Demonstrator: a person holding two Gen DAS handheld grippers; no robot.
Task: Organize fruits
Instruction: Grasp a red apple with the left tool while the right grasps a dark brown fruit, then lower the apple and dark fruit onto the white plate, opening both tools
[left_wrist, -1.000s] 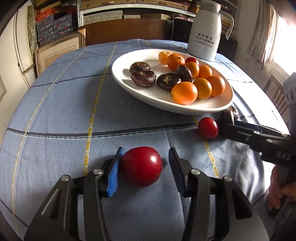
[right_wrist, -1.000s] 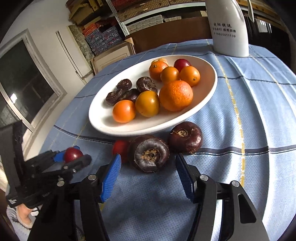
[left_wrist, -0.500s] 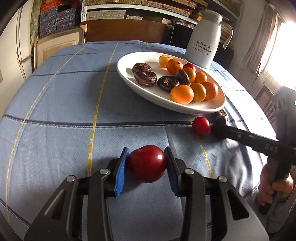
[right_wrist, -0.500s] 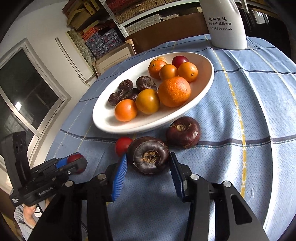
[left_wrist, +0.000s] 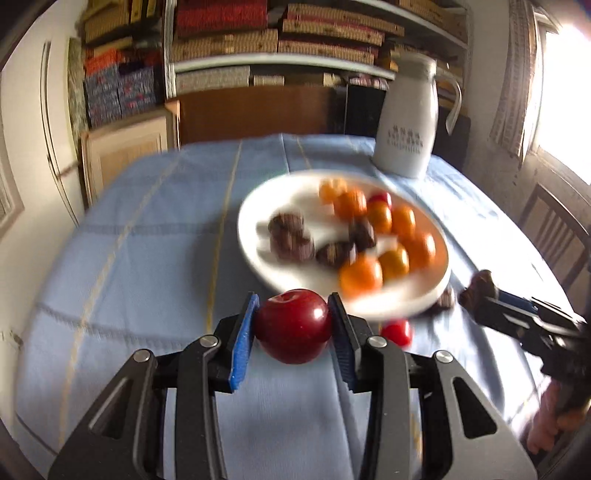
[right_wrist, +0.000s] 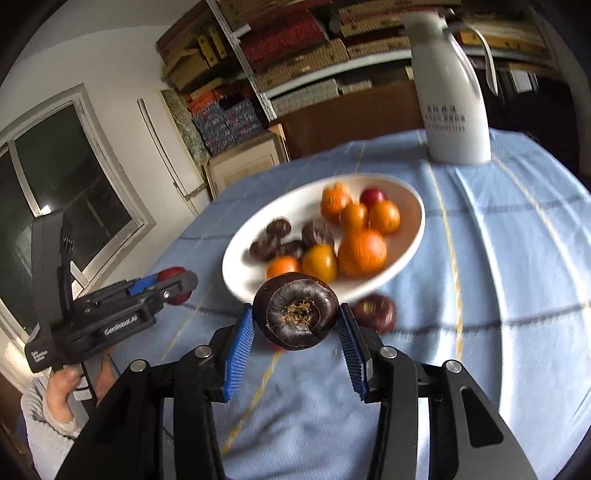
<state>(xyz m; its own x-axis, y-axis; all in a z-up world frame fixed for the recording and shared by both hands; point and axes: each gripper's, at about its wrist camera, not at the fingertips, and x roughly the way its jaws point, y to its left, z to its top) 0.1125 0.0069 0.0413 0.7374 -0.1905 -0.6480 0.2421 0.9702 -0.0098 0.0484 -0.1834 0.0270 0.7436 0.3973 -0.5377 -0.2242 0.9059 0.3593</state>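
Red plum and dark water chestnut, newly lifted, were held clamped by left tool and right tool near plate; placing was judged next.

A white thermos jug stands on the blue checked tablecloth. Behind the jug, shelves hold stacked boxes; right of it, a wooden chair.

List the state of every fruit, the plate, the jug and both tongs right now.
left tongs: shut on the red plum
red plum: gripped, lifted
right tongs: shut on the dark chestnut
dark chestnut: gripped, lifted
second chestnut: on the cloth
small tomato: on the cloth
white plate: holding oranges and chestnuts
white jug: upright
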